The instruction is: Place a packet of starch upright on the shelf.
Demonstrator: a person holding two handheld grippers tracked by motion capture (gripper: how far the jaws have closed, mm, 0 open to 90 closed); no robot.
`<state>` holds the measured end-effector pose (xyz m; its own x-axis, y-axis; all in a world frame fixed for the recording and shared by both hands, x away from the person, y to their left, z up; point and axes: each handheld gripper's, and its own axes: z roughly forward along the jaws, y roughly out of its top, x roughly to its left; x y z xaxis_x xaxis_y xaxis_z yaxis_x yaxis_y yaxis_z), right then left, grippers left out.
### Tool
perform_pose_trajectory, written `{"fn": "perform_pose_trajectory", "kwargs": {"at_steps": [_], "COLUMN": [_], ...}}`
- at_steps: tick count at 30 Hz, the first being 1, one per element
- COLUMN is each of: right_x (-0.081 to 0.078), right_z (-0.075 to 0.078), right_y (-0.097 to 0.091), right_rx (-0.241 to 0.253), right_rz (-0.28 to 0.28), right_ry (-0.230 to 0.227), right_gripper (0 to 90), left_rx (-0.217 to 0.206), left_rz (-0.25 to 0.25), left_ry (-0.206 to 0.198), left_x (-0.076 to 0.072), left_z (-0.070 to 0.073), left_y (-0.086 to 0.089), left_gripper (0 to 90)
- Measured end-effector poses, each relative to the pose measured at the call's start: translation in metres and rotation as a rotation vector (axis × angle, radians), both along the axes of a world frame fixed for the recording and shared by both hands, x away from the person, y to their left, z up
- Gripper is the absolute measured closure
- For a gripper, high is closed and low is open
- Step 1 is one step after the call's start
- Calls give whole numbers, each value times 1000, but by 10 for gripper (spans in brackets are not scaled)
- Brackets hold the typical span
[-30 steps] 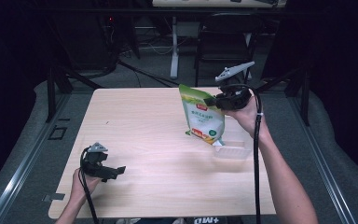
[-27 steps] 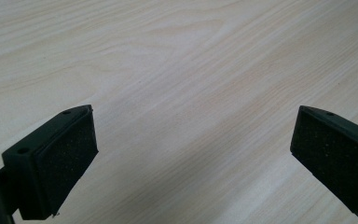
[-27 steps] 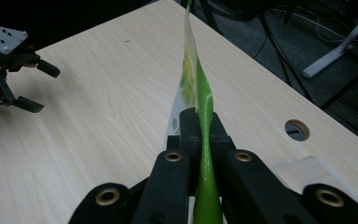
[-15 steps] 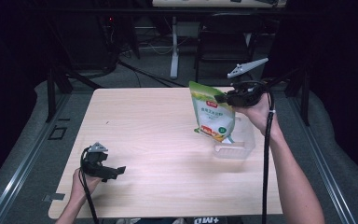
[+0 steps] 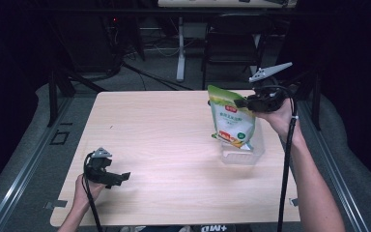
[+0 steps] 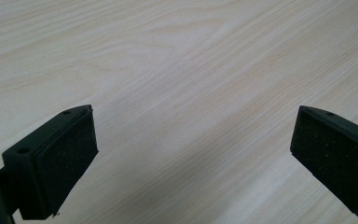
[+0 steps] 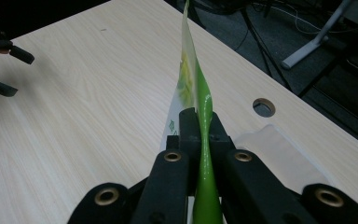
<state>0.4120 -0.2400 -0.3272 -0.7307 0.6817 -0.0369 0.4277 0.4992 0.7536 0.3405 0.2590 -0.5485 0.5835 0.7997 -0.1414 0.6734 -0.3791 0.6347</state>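
A pale wooden table [image 5: 164, 145] stands before a dark chair [image 5: 229, 48] and white desk leg [image 5: 180, 48].

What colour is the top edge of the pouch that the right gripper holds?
Green. The pouch shows its green top edge best in the right gripper view, pinched in the right gripper.

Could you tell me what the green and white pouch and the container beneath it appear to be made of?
The pouch looks like thin glossy plastic film: printed, creased, flattened where the right gripper pinches it. The container seems clear rigid plastic, since the table shows through its walls.
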Motion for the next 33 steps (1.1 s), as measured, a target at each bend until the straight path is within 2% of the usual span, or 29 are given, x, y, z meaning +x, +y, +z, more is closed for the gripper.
{"fn": "perform_pose_trajectory", "kwargs": {"at_steps": [16,33], "right_x": [-1,1], "right_z": [-11,-31], "right_y": [-24,-30], "right_rx": [-13,-20], "right_rz": [-23,-19], "right_ry": [9,41], "right_gripper": [899,897], "left_rx": [5,4], "left_rz": [0,5], "left_ry": [0,-1], "left_x": [0,0], "left_z": [0,0], "left_y": [0,0], "left_gripper": [5,5]}}
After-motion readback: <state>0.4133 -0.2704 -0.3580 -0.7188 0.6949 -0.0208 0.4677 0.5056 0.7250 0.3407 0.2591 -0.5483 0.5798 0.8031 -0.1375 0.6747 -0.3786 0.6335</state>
